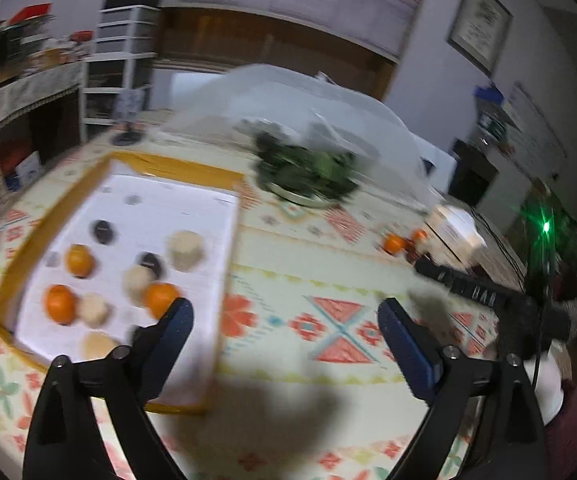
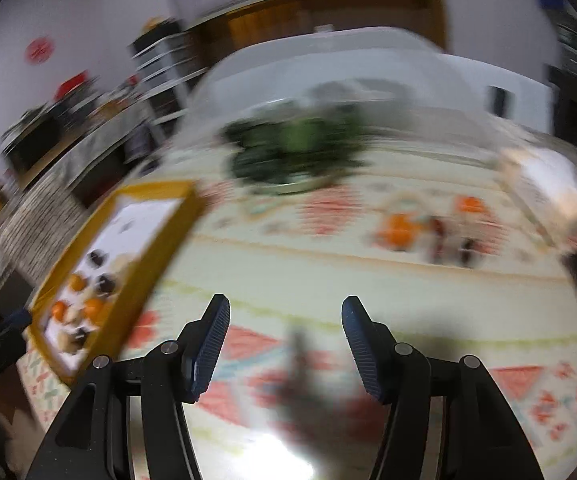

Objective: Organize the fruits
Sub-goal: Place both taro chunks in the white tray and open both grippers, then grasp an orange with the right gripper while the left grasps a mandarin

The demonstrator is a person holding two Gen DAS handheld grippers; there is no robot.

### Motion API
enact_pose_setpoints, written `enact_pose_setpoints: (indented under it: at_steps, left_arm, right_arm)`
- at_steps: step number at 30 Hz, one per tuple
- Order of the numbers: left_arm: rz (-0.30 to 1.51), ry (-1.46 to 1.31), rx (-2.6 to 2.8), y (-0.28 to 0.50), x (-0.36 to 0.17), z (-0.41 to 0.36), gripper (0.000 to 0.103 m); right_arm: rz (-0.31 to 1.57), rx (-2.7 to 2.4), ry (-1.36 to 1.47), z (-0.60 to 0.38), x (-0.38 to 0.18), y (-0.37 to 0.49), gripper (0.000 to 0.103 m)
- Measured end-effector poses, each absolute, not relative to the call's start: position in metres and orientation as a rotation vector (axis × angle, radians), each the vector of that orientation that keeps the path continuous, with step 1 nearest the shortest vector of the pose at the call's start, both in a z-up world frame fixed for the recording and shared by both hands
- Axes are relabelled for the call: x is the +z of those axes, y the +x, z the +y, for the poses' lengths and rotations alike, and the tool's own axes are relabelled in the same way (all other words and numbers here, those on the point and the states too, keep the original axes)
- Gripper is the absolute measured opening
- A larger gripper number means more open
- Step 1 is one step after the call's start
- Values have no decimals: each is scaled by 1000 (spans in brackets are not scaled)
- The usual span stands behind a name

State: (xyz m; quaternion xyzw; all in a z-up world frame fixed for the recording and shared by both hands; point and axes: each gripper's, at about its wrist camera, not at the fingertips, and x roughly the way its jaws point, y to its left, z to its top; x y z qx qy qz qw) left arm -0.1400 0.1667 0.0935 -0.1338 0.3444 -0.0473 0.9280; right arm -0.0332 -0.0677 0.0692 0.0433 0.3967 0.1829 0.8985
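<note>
A yellow-rimmed tray [image 1: 176, 166] with a white floor lies on the patterned tablecloth at the left. In it lie three oranges [image 1: 60, 303], several pale round fruits [image 1: 185, 249] and two dark ones [image 1: 104, 231]. Loose oranges [image 1: 394, 243] and small dark fruits lie on the cloth far right, next to a white box [image 1: 454, 228]. My left gripper [image 1: 284, 312] is open and empty, its left finger over the tray's near corner. My right gripper [image 2: 286, 312] is open and empty above the cloth; the tray [image 2: 156, 236] is to its left, the loose oranges [image 2: 398, 230] ahead right.
A clear dome cover [image 1: 328, 120] stands over a plate of green leaves [image 1: 308, 172] at the back. The other gripper's black body [image 1: 488, 300] shows at the right. A shelf unit [image 1: 124, 52] and counter stand beyond the table's left edge.
</note>
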Motion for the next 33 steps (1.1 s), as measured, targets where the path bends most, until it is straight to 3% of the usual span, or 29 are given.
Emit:
enact_pose_setpoints:
  at_steps: [11,18,28,29,30,31,33]
  left_arm:
    - [837,-245,-221,-115,59,88,98]
    - [927,-253,-250,-102,43,78,98]
    - [870,-250,-203,-60,88,105,98]
    - [860,-255,-200,-53,90,106,98]
    - [854,-263,-205,-46,91,106,98]
    - [852,-283,-220,-38,91,105,98]
    - [866,-315,-247,-23,87,102,98]
  right_arm:
    - [807,158,310,-216,66,13,63]
    - [852,152,290,-208,47,74,63]
    - [963,109,247,-179,19,146,62]
    - [982,109,262,-180,15,150,58]
    - [992,116,276,-182,14,151,42]
    - [1003,129,290,-183,12,151,36]
    - [1016,160,313,-185,12,146,36]
